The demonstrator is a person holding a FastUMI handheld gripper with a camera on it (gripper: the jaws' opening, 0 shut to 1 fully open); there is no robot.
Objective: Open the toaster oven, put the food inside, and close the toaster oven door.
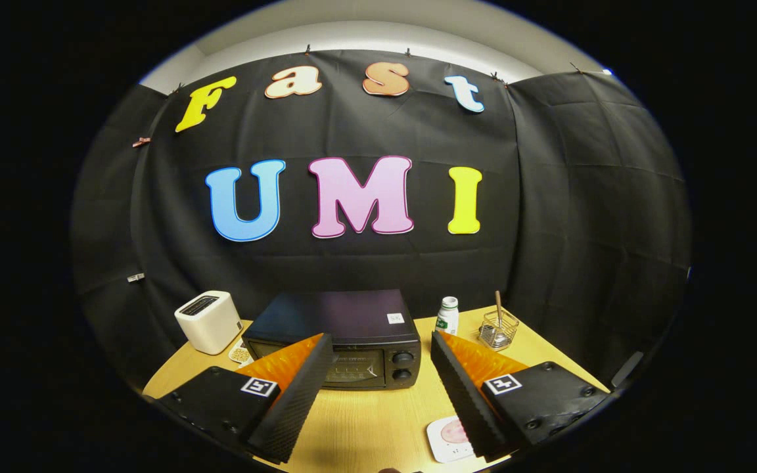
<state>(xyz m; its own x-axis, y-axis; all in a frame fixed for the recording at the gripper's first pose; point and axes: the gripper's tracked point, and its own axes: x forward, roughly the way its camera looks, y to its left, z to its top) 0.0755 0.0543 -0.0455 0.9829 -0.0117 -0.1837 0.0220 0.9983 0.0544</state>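
I see the toaster oven [339,341] standing on the wooden table [365,420] with its door closed, just beyond my gripper [382,348], whose fingers are wide apart and hold nothing. The food lies on a small white plate [447,439] near the right finger. A white toaster [207,320] stands left of the oven; a bottle [447,315] and a glass jar [498,330] stand right.

At the frame's lower middle, the wide-apart fingers [378,387] cover the toaster oven's [352,341] left front and part of a white plate [447,440] of food, and the small bottle's [447,316] label is too small to make out.
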